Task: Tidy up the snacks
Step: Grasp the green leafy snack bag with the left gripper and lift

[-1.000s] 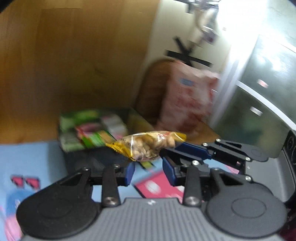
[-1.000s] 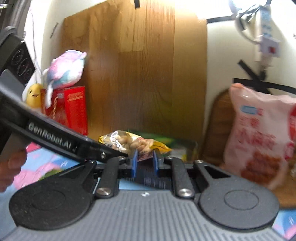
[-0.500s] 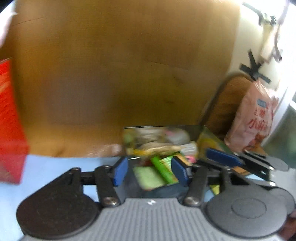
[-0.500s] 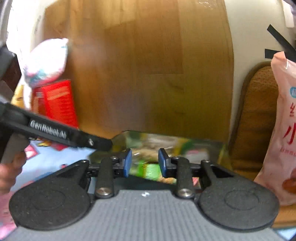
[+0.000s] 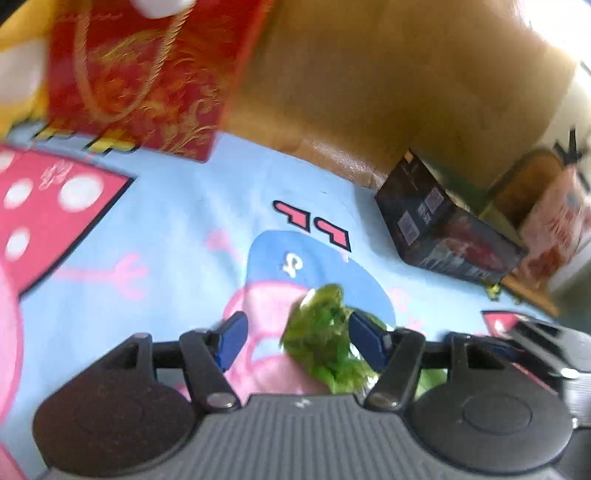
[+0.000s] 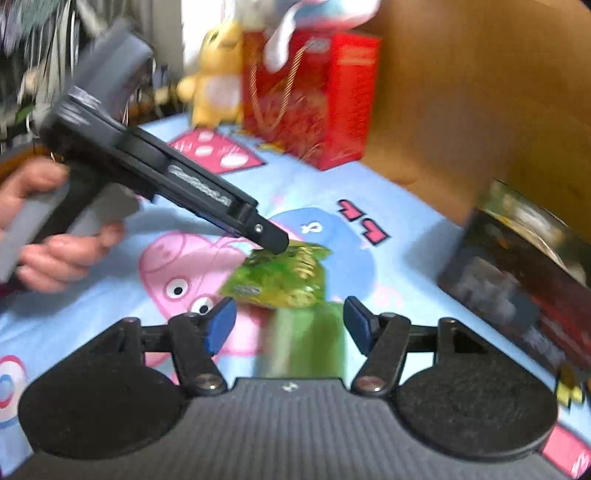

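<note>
Peanut pack gone, prob. in box (image 5: pixel 443 229). Now left gripper (image 5: pixel 295 338) & right gripper (image 6: pixel 288 325), both spread wide, reach green snack (image 6: pixel 280 277).

A light-blue cartoon-printed cloth (image 5: pixel 177 221) with pink pig figures covers the bench. At its far edge stands a red gift bag with gold swirls and a cord handle (image 6: pixel 291 99), and a red cardboard box (image 6: pixel 351 96) is just beside it. A yellow plush duck (image 6: pixel 216 74) sits next to the bag, with a blurred pink, white and blue plush toy (image 6: pixel 317 11) above them. A brown wooden panel (image 5: pixel 388 85) rises behind the far edge of the bench.
</note>
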`<state>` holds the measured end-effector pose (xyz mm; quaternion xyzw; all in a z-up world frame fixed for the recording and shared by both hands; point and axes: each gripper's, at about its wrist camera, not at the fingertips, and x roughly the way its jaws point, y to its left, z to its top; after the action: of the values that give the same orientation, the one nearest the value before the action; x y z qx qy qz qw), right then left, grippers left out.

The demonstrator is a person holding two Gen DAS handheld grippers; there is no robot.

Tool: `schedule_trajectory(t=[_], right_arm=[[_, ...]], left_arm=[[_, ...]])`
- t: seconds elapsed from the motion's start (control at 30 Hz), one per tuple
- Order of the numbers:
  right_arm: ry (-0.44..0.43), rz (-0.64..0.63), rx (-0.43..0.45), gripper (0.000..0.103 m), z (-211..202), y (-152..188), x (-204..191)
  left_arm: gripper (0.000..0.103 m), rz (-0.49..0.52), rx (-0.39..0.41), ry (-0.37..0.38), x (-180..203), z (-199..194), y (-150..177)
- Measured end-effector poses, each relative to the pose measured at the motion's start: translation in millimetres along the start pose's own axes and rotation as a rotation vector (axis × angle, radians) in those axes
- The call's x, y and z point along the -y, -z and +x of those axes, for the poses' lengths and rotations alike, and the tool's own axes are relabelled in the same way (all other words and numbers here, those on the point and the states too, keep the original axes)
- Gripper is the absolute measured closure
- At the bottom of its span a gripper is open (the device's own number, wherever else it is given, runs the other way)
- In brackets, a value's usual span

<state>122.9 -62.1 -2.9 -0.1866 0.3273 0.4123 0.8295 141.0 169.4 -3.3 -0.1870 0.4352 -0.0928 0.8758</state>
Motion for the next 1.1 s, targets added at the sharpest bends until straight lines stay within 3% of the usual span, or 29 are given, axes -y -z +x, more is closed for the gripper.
schedule_trajectory(t=[0.1,0.17,0.23,0.27,0.3,0.33,0.43,0.5,0.7,0.87,0.93,1.03,1.1], right_arm=[[0.002,-0.030,-0.044,0.023,22,-13,5],[-0.070,0.034,-0.107,0.025,35,-13,13],[-0.107,0.067,-0.081,0.043,33,-9,10],[-0.112,0.071,-0.068,0.048,29,-7,6],[-0.113,0.074,-0.054,0.065,25,-5,0],[-0.099,0.063,-0.035,0.071,18,-4,-8],[-0.028,0.009,0.006,0.077,10,2,-28],[-0.032,0.049,0.018,0.078,4,10,-30],[-0.135,0.199,0.022,0.078,-33,52,-42],[-0.214,0.297,0.060,0.076,-71,95,-57],[-0.204,0.305,0.083,0.074,-84,108,-64],[-0.181,0.331,0.112,0.058,-95,119,-63],[-0.179,0.392,0.133,0.054,-100,125,-56]], left_arm=[[0.041,-0.084,-0.002,0.064,-5,-8,11],[0.042,-0.098,0.012,0.072,-3,-12,17],[0.046,-0.082,0.018,0.071,2,-12,21],[0.055,-0.074,0.013,0.077,5,-12,22],[0.063,-0.065,0.005,0.084,6,-11,24],[0.065,-0.056,0.013,0.076,7,-12,27],[0.067,-0.068,0.001,0.110,4,-16,31],[0.082,-0.075,-0.017,0.164,2,-18,36],[0.082,0.040,-0.061,0.184,24,-39,76],[0.079,0.124,-0.103,0.241,42,-62,120],[0.074,0.164,-0.110,0.257,50,-69,134],[0.065,0.189,-0.100,0.263,54,-77,141],[0.060,0.166,-0.087,0.255,51,-80,137]])
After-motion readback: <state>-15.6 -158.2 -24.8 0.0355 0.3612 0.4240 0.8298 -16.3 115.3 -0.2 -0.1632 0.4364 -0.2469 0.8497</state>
